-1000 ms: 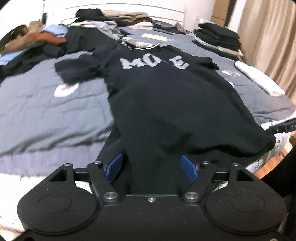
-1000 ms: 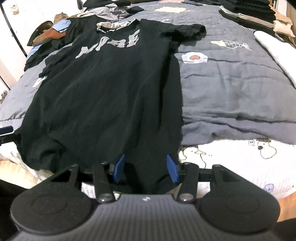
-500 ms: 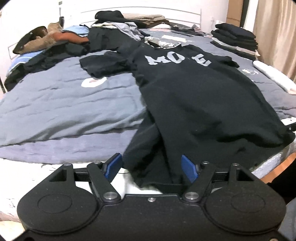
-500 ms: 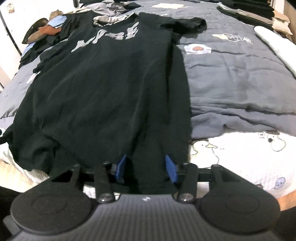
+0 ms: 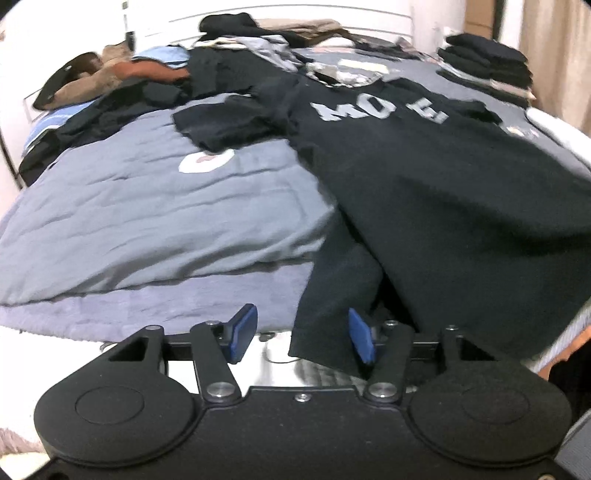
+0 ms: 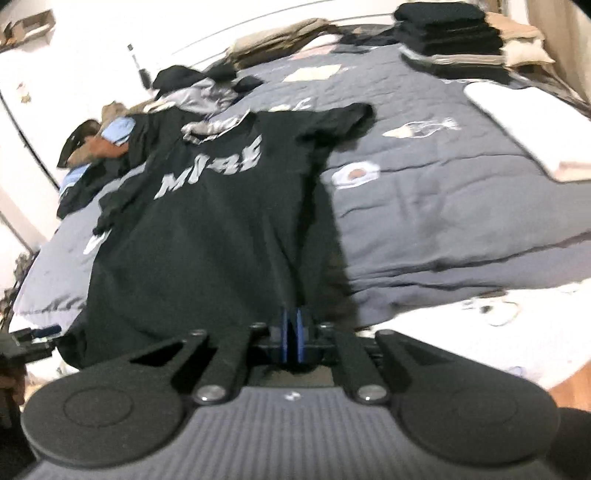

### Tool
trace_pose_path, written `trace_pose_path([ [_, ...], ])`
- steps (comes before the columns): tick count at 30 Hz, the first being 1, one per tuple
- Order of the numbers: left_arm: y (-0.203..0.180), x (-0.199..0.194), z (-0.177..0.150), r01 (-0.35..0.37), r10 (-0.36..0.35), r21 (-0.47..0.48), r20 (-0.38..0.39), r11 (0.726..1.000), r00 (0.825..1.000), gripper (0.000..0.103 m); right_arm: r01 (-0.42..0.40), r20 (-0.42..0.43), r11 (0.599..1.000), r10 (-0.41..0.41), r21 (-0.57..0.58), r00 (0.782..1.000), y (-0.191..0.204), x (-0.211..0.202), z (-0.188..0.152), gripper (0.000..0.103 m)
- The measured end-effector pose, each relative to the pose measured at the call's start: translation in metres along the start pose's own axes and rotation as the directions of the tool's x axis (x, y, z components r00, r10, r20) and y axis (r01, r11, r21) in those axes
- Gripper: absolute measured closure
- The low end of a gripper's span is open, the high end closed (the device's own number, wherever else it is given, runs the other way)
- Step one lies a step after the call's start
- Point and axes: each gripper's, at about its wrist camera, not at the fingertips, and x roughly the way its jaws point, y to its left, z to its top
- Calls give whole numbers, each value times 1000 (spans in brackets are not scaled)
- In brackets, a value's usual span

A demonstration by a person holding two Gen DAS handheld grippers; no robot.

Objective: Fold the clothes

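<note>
1. Grey quilt [image 5: 155,206]: covers the bed in front of you.
2. Black T-shirt [image 5: 424,192]: spread face up on the quilt, pale lettering at the chest, hem hanging over the near edge.
3. Stack of folded dark clothes [image 6: 447,33]: at the far right of the bed.
4. Unsorted heap [image 5: 122,85]: far left.
5. Your left gripper [image 5: 299,338]: jaws about half apart and closing, the shirt's hem corner between them beside the right pad, not pinched.
6. Your right gripper [image 6: 291,334]: jaws closed tight, pinching the shirt's hem, cloth drawn taut.
</note>
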Motion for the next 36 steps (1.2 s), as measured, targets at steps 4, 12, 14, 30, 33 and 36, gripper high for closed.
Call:
trace_pose_path([
  [4, -14, 14, -1, -10, 13, 77, -31, 997, 999, 48, 10, -41, 1000, -11, -27, 999, -2, 6, -7, 99],
  [12, -11, 29, -2, 89, -89, -6, -124, 996, 988, 93, -1, -42, 1000, 1, 7, 999, -2, 15, -16, 100],
  [14, -7, 22, -3, 149, -156, -61, -138, 987, 978, 96, -7, -28, 1000, 8, 23, 1000, -4, 12, -15, 100],
  [30, -17, -46, -22, 206, -249, -180, -266, 962, 931, 96, -43, 46, 997, 40, 58, 998, -23, -27, 4, 100],
  [33, -18, -52, -20, 174, -210, -186, -195, 967, 958, 93, -18, 4, 1000, 18, 25, 1000, -21, -17, -1, 100],
  [36, -29, -57, -16, 173, -190, -117, -152, 978, 970, 66, -20, -3, 999, 20, 27, 1000, -20, -12, -5, 100],
])
